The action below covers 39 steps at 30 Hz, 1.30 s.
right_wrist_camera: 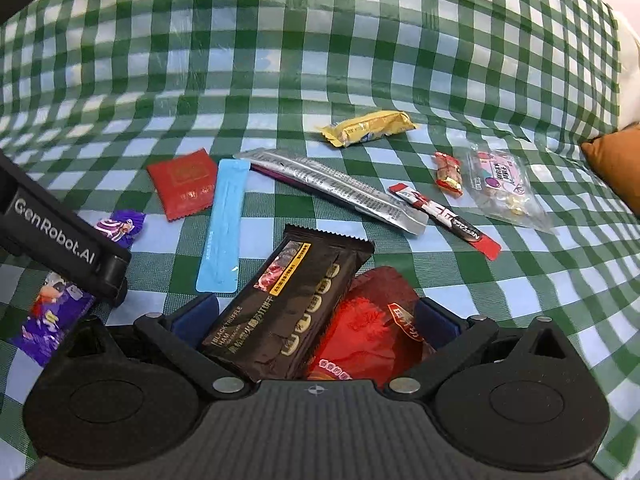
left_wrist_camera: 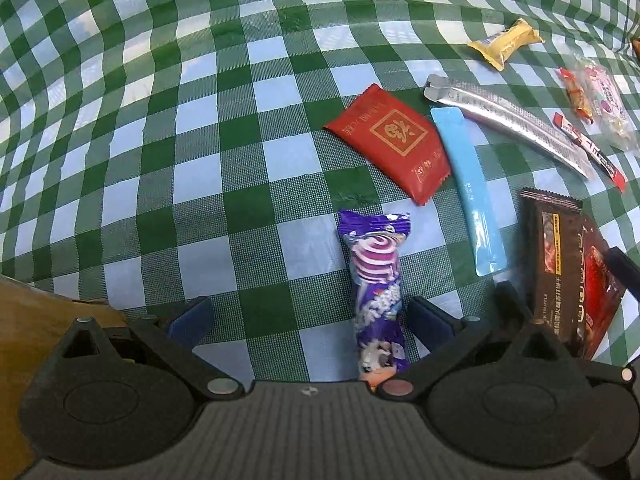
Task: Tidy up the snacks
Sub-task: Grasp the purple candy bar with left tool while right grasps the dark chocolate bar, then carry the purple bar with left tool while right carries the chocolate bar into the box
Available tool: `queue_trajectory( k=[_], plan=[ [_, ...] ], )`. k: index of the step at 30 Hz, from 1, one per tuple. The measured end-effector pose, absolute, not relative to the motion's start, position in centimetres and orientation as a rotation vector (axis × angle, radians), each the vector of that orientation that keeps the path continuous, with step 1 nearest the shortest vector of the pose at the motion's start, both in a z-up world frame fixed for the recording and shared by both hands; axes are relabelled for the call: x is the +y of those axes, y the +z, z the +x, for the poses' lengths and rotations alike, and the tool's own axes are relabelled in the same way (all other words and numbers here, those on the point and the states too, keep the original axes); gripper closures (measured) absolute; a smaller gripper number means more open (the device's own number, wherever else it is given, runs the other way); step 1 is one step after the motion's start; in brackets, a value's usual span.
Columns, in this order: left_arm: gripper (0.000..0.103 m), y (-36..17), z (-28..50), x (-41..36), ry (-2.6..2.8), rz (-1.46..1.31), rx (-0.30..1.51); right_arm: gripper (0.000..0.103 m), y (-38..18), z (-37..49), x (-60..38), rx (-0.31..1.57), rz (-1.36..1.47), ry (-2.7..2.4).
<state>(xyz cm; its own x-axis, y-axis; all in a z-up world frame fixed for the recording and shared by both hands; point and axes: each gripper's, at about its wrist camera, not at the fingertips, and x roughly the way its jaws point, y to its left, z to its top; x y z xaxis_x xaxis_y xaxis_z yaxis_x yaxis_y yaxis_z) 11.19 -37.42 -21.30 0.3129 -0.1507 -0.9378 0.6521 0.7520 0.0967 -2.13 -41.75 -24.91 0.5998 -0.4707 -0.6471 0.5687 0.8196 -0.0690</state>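
Green-and-white checked plastic tablecloth (right_wrist_camera: 320,40) is carrying a loose scatter of wrapped snacks. Left gripper (left_wrist_camera: 310,316) is hovering low with its jaws apart, straddling a purple glossy candy wrapper with a swirl print (left_wrist_camera: 376,280); the wrapper is lying lengthwise between the blue pads, nearer one of them, not gripped. Right gripper (right_wrist_camera: 316,320) is likewise standing open over a dark brown foil cracker packet (right_wrist_camera: 288,304), which is overlapping a crinkled red foil pouch (right_wrist_camera: 368,328) beneath it. Further toward the cloth's far edge are lying a flat red square sachet (right_wrist_camera: 184,184), a pale blue stick sachet (right_wrist_camera: 222,224) and a long silver foil tube (right_wrist_camera: 340,188).

Judgement: the purple wrapper looks light, soft and slick; closing across its filled middle should hold better than pinching the crimped ends. The brown packet probably holds brittle crackers, so a gentle squeeze across its width seems wise.
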Motion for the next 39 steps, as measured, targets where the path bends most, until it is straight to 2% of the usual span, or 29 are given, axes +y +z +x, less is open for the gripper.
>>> queue_trajectory(
  k=[2, 3, 4, 5, 6, 7, 8, 12, 19, 27, 32, 39],
  plan=[
    [0.0, -21.0, 11.1, -37.7, -0.541, 0.547, 1.162, 0.0, -24.4, -1.8, -41.3, 0.737, 0.11, -0.638],
    [0.005, -20.7, 10.9, -37.9, -0.524, 0.576, 1.16, 0.002, -24.4, -1.8, -40.9, 0.746, 0.076, -0.652],
    [0.013, -20.4, 10.7, -38.0, -0.527, 0.587, 1.154, 0.01, -24.2, -1.9, -40.6, 0.752, 0.048, -0.651],
    [0.043, -19.8, 10.4, -38.0, -0.556, 0.57, 1.159, 0.022, -24.1, -2.1, -40.4, 0.746, 0.058, -0.624],
    [0.078, -19.4, 10.2, -38.1, -0.582, 0.544, 1.18, 0.046, -23.8, -2.3, -40.3, 0.737, 0.096, -0.593],
    [0.084, -19.1, 10.0, -38.0, -0.588, 0.53, 1.208, 0.06, -23.5, -2.4, -40.0, 0.733, 0.095, -0.62],
    [0.088, -18.8, 9.7, -37.9, -0.598, 0.517, 1.225, 0.06, -23.3, -2.4, -39.9, 0.748, 0.092, -0.627],
    [0.088, -16.0, 7.6, -36.1, -0.656, 0.493, 1.168, 0.061, -21.5, -4.3, -40.3, 0.725, 0.26, -0.634],
    [0.088, -8.3, 2.8, -29.6, -0.795, 0.371, 1.109, 0.061, -15.1, -11.2, -36.2, 0.588, 0.357, -0.694],
    [0.088, 0.3, -4.0, -17.4, -0.84, 0.313, 1.018, 0.061, -8.4, -18.9, -26.5, 0.523, 0.403, -0.618],
    [0.088, 2.8, -6.7, -7.7, -0.74, 0.309, 0.999, 0.061, -5.4, -21.8, -17.7, 0.527, 0.384, -0.455],
    [0.088, 3.6, -10.0, 5.1, -0.589, 0.234, 0.989, 0.061, -2.6, -23.2, -6.1, 0.535, 0.33, -0.277]
  ],
)
